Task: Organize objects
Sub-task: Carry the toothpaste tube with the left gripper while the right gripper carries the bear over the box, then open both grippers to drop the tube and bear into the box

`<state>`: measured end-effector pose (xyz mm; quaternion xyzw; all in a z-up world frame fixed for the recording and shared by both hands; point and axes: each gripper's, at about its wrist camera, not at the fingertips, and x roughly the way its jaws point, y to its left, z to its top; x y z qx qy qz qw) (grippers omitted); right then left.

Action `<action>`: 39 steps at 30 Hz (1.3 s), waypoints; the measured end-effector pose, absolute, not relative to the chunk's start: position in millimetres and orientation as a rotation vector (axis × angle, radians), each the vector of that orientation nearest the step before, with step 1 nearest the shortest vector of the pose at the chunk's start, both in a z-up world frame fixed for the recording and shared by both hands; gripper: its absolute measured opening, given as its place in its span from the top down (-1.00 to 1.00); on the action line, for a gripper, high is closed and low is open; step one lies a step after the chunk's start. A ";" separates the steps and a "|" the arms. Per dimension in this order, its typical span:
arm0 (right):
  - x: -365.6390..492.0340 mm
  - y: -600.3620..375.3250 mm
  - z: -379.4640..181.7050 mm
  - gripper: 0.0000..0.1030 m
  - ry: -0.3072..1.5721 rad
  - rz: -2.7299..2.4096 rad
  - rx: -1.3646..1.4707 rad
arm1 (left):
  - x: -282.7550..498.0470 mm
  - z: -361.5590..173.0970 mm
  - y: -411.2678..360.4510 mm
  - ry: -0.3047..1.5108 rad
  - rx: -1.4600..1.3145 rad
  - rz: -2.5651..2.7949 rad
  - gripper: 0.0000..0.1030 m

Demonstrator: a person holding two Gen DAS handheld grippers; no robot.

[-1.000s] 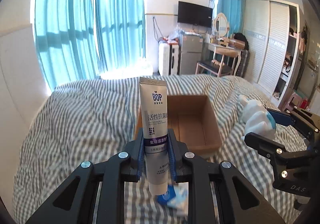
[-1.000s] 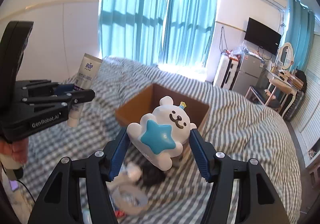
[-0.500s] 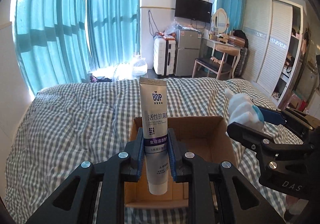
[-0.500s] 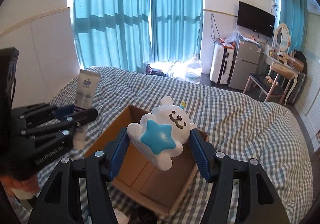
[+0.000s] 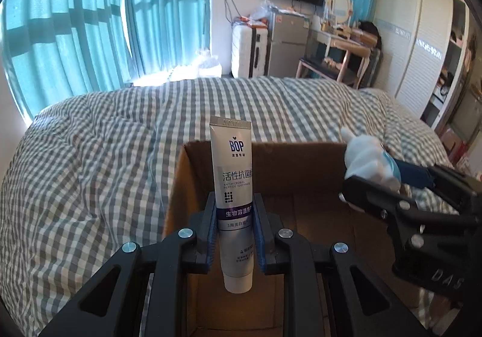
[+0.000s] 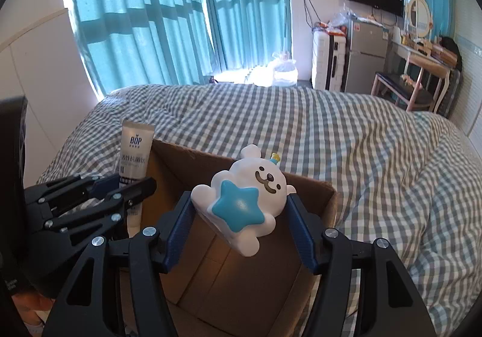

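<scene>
Left tool (image 5: 234, 234): clamped on an upright tube (image 5: 233, 186), cap end down, poised over the left side of the box.
Right tool (image 6: 241, 228): clamped on a white bear toy (image 6: 250, 195) with a blue star, held over the box's right side.
Box (image 5: 301, 156): open brown cardboard on the bed; the floor that shows looks bare.
Bed (image 5: 105, 156): grey-and-white checked cover all around the box.
Step, as judged: both things carried over the box, release not yet made.
Next move: lower each inside the walls, then part the fingers, keeping the two tools apart.

box (image 5: 301, 174) front cut off, toothpaste tube (image 5: 233, 195) sides clamped
</scene>
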<state>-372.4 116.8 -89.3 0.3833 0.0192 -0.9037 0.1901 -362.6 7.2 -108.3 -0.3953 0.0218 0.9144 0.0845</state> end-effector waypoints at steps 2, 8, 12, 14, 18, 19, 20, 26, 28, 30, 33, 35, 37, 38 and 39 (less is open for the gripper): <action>-372.7 118.2 -96.6 -0.18 0.060 -2.536 1.085 | -362.3 -114.1 9.1 0.104 -1.186 2.699 0.59; -366.6 114.9 -106.3 -0.18 0.097 -2.532 1.090 | -359.2 -122.5 11.0 0.124 -1.198 2.675 0.59; -361.7 115.8 -105.7 -0.18 0.074 -2.520 1.083 | -355.9 -127.1 10.7 0.112 -1.200 2.654 0.59; -358.5 116.1 -104.4 -0.19 0.065 -2.511 1.072 | -356.3 -129.3 9.0 0.081 -1.200 2.632 0.55; -350.6 122.0 -97.0 -0.40 0.009 -2.555 1.019 | -354.7 -132.7 8.5 0.039 -1.209 2.597 0.21; -348.2 126.3 -93.7 -0.45 -0.028 -2.562 1.000 | -352.5 -132.4 8.7 0.030 -1.202 2.586 0.02; -345.2 131.2 -90.0 -0.45 -0.073 -2.559 0.984 | -350.5 -131.0 9.8 0.030 -1.198 2.582 -0.13; -318.2 158.2 -55.9 -0.48 -0.181 -2.560 0.945 | -328.5 -102.6 14.5 0.078 -1.157 2.653 -0.72; -302.6 167.9 -37.6 -0.51 -0.181 -2.570 0.919 | -316.6 -86.0 10.7 0.053 -1.149 2.665 -0.80; -284.4 175.6 -22.1 -0.56 -0.168 -2.578 0.896 | -300.8 -69.0 2.4 0.014 -1.137 2.668 -0.86; -258.9 184.1 -2.9 -0.73 -0.099 -2.592 0.892 | -278.6 -51.4 -7.5 0.026 -1.160 2.658 -0.91; -242.5 190.5 3.1 -0.87 -0.065 -2.607 0.892 | -261.6 -39.8 -12.8 0.070 -1.169 2.676 -0.91; -226.9 197.8 8.5 -0.88 -0.034 -2.624 0.914 | -242.5 -29.8 -17.6 0.106 -1.167 2.700 -0.94; -220.5 200.5 10.2 -0.90 -0.024 -2.631 0.920 | -233.0 -26.9 -19.3 0.119 -1.172 2.710 -0.94; -214.4 202.9 11.9 -0.91 -0.015 -2.637 0.920 | -225.1 -23.2 -23.0 0.129 -1.178 2.720 -0.95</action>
